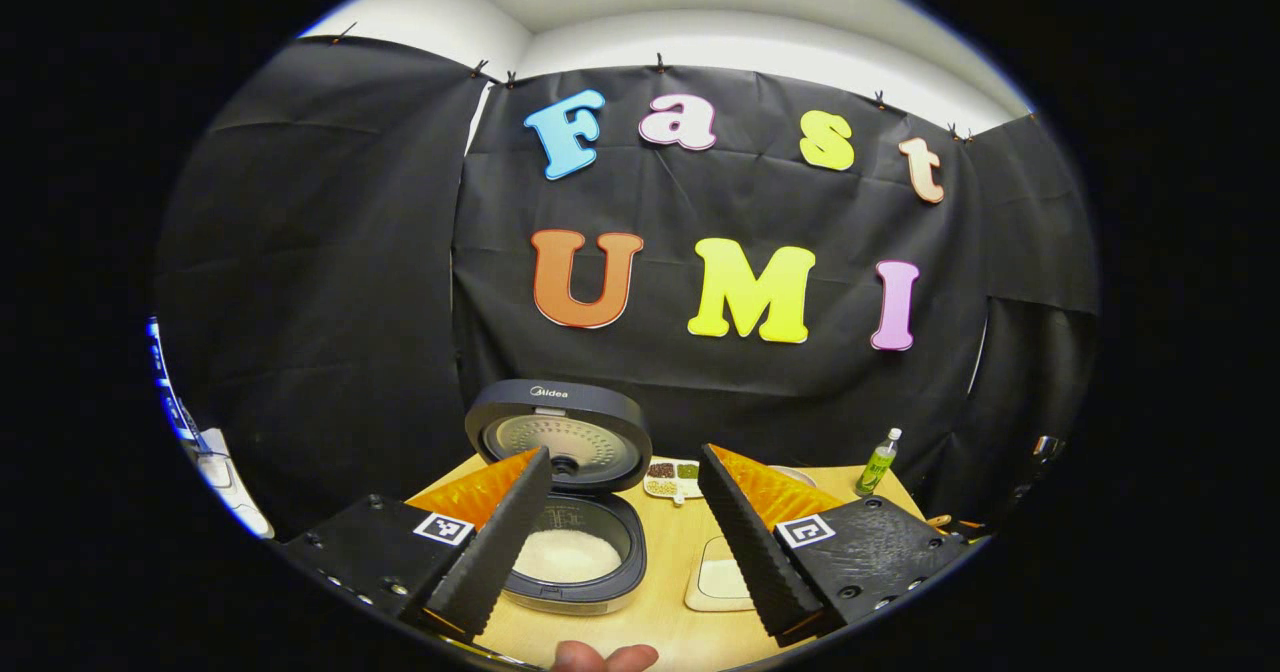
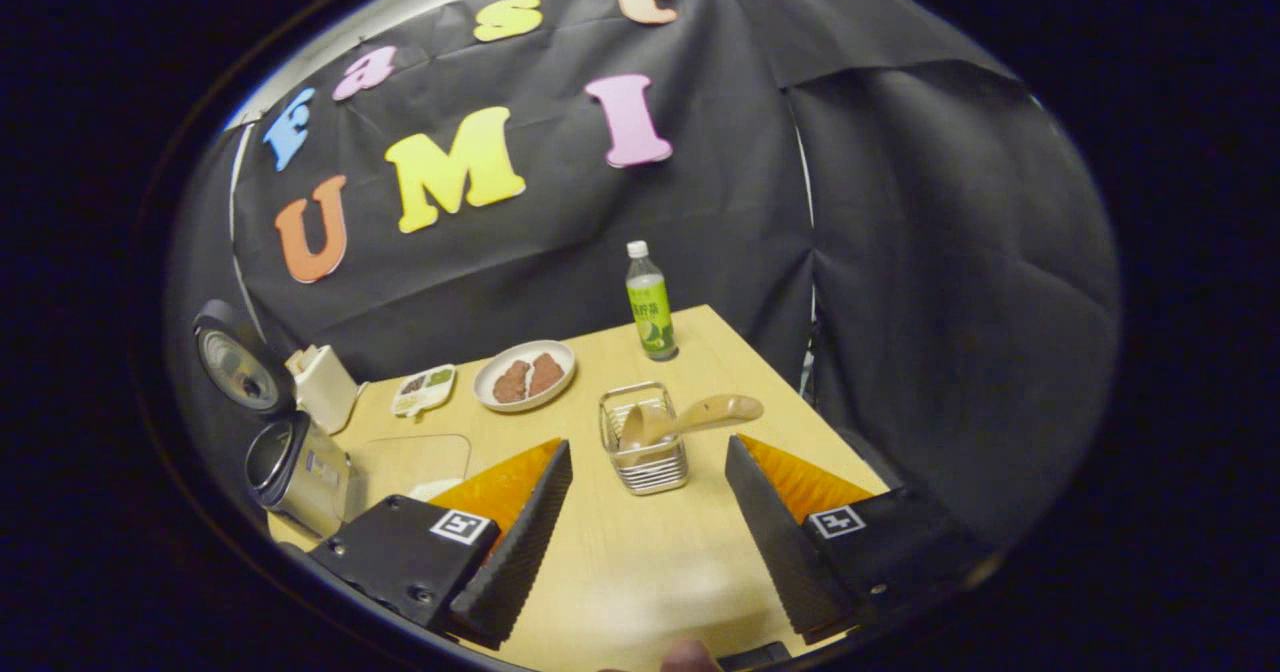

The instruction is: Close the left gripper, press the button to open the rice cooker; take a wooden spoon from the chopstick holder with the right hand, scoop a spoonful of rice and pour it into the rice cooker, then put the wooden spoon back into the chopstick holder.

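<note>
My left tongs (image 1: 622, 542) stand spread and hold nothing; just beyond them the cooker (image 1: 570, 552) sits on the tabletop (image 1: 665, 592) with its lid (image 1: 560, 437) raised upright and white rice showing in the pot, so I judge the button step complete. Beside the cooker lies a pale board (image 1: 722, 580); farther back sit a small divided dish (image 1: 672, 477) and a green bottle (image 1: 879, 462) near the wall. My right tongs (image 2: 648, 537) are also spread and empty, hovering above bare tabletop. Directly ahead of them, near but apart, stands the wire holder (image 2: 645, 439), with the wooden spoon (image 2: 690, 419) resting in it, bowl down inside and handle leaning out over the rim toward the right. Beyond the holder are a plate (image 2: 524, 375) with brown food and the bottle (image 2: 650, 302); the cooker (image 2: 290, 462) is well apart to the left. Whether the spoon has already carried rice I cannot tell; if not, the step in hand is taking the spoon. That move calls for advancing the right tongs, aligning the fingers on either side of the handle, pinching it, and lifting clear of the holder.
</note>
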`<state>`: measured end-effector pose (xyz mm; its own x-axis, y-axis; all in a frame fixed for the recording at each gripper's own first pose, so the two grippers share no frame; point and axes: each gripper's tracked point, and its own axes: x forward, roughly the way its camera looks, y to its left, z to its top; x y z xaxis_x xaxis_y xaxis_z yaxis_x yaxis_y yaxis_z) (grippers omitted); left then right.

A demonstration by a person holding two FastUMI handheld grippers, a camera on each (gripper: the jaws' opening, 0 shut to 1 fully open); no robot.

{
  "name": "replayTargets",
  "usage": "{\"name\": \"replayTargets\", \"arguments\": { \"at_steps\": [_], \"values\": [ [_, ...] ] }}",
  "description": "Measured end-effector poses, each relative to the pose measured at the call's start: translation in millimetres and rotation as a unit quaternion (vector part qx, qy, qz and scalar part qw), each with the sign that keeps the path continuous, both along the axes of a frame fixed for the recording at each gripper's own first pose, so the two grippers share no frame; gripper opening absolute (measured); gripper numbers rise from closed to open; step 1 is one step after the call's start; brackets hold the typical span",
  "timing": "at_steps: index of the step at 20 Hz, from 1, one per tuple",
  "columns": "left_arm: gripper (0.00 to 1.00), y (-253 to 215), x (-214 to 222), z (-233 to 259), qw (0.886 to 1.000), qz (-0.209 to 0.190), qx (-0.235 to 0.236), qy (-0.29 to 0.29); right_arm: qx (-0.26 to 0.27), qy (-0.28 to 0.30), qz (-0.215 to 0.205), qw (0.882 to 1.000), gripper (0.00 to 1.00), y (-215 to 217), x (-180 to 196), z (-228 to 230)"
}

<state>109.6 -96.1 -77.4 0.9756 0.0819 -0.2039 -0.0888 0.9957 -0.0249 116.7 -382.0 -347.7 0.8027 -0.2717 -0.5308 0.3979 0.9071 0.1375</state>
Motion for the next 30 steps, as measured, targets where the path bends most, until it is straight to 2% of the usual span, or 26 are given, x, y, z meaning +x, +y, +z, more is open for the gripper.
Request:
{"name": "replayTargets", "arguments": {
  "at_steps": [4, 6, 7, 8, 9, 11, 12, 15, 16, 17, 18, 19, 20, 21, 22, 26, 30],
  "values": [
    [0.95, 3.2, 0.7, -9.9, 1.000, 0.012, 0.018, 0.017, 0.032, 0.019, -0.020, 0.999, 0.97, -24.1, 26.7, -39.5],
    [0.95, 6.0, 1.0, -13.4, 0.999, 0.016, 0.027, 0.025, 0.039, 0.021, -0.022, 0.999, 0.96, -31.2, 40.6, -48.8],
    [0.95, 7.7, 1.1, -15.2, 0.999, 0.019, 0.030, 0.028, 0.045, 0.021, -0.025, 0.998, 0.90, -32.8, 47.9, -52.2],
    [0.95, 8.1, 1.6, -18.0, 0.999, 0.021, 0.033, 0.032, 0.047, 0.021, -0.026, 0.998, 0.95, -35.0, 54.2, -54.0],
    [0.95, 9.2, 1.5, -19.3, 0.999, 0.023, 0.035, 0.035, 0.047, 0.021, -0.025, 0.998, 0.89, -35.0, 61.1, -57.0],
    [0.95, 14.3, 0.7, -21.0, 0.998, 0.027, 0.038, 0.039, 0.048, 0.019, -0.016, 0.999, 0.89, -32.5, 71.7, -56.6],
    [0.95, 19.4, -0.2, -21.7, 0.998, 0.032, 0.040, 0.041, 0.047, 0.018, -0.014, 0.999, 0.79, -32.5, 76.2, -55.5],
    [0.95, 30.3, -0.5, -20.0, 0.997, 0.046, 0.041, 0.041, 0.048, 0.020, -0.011, 0.999, 0.71, -30.1, 88.7, -54.0],
    [0.95, 33.6, 0.8, -20.4, 0.997, 0.048, 0.042, 0.041, 0.052, 0.020, -0.008, 0.998, 0.58, -27.5, 90.8, -52.8],
    [0.95, 36.6, 1.3, -19.7, 0.997, 0.051, 0.042, 0.041, 0.050, 0.018, -0.008, 0.999, 0.55, -27.7, 92.7, -50.6],
    [0.95, 40.2, 0.9, -19.1, 0.997, 0.055, 0.039, 0.040, 0.047, 0.016, -0.007, 0.999, 0.43, -28.8, 95.4, -47.2],
    [0.95, 44.2, 0.1, -18.4, 0.997, 0.059, 0.036, 0.039, 0.042, 0.014, -0.007, 0.999, 0.38, -29.4, 98.1, -43.8],
    [0.95, 48.0, -1.0, -18.7, 0.997, 0.064, 0.034, 0.039, 0.040, 0.012, -0.004, 0.999, 0.25, -29.1, 100.9, -41.0],
    [0.95, 51.8, -2.3, -17.9, 0.996, 0.068, 0.034, 0.039, 0.041, 0.013, 0.001, 0.999, 0.20, -26.2, 106.2, -40.1],
    [0.95, 55.9, -3.4, -16.9, 0.996, 0.072, 0.034, 0.038, 0.042, 0.017, 0.007, 0.999, 0.23, -22.3, 107.1, -37.4],
    [0.95, 71.4, -12.2, -14.7, 0.995, 0.086, 0.032, 0.035, 0.014, 0.031, 0.025, 0.999, 0.12, -20.3, 112.4, -23.1],
    [0.95, 80.4, -25.0, -12.7, 0.995, 0.089, 0.030, 0.034, -0.038, 0.034, 0.043, 0.998, 0.10, -21.2, 108.8, 9.8]
  ]
}}
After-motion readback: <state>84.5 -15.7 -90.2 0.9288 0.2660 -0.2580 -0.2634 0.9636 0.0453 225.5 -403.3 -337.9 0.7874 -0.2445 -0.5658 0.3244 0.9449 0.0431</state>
